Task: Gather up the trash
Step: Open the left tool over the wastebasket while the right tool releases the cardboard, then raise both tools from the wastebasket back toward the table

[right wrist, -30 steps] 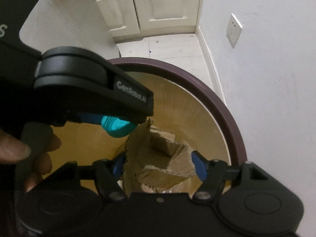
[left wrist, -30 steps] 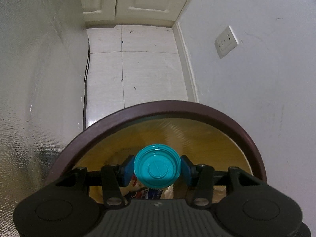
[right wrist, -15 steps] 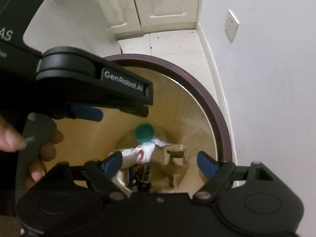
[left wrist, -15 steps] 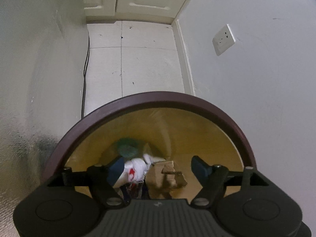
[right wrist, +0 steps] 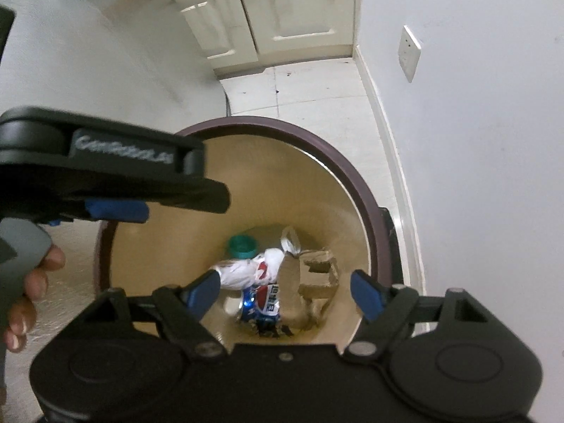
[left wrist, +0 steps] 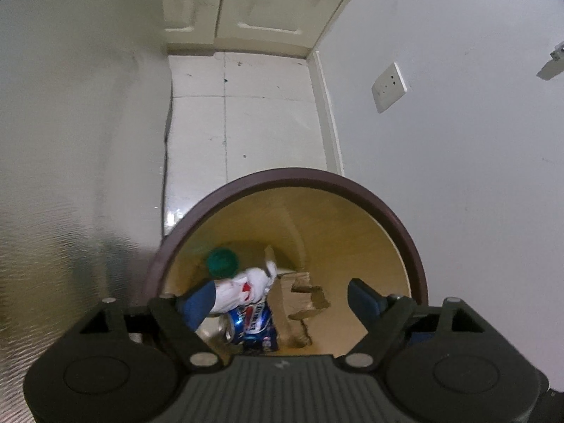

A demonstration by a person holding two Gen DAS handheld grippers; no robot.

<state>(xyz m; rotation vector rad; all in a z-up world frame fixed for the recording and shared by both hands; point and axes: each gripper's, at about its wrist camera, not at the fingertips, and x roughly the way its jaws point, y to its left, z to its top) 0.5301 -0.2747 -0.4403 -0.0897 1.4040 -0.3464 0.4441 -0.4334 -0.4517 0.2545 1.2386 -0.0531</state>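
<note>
A round bin with a dark maroon rim (left wrist: pixel 387 208) (right wrist: pixel 356 183) and tan inside stands on the floor by the wall. At its bottom lie a teal lid (left wrist: pixel 222 262) (right wrist: pixel 241 245), a crumpled white wrapper (left wrist: pixel 243 290) (right wrist: pixel 246 271), a blue can (left wrist: pixel 252 324) (right wrist: pixel 264 303) and torn cardboard (left wrist: pixel 303 292) (right wrist: pixel 317 275). My left gripper (left wrist: pixel 278 303) is open and empty above the bin; it also shows at the left of the right wrist view (right wrist: pixel 116 209). My right gripper (right wrist: pixel 285 292) is open and empty above the bin.
White tiled floor (left wrist: pixel 246 134) runs to cream cabinet doors (right wrist: pixel 282 14) at the back. A white wall with a socket (left wrist: pixel 389 86) (right wrist: pixel 410 53) is on the right. A pale textured surface (left wrist: pixel 70 176) is on the left, with a dark cable (left wrist: pixel 165 162) along its base.
The left gripper opened and dropped the teal lid; the right gripper let go of the cardboard. Both pieces now lie in the bin, and both grippers have risen.
</note>
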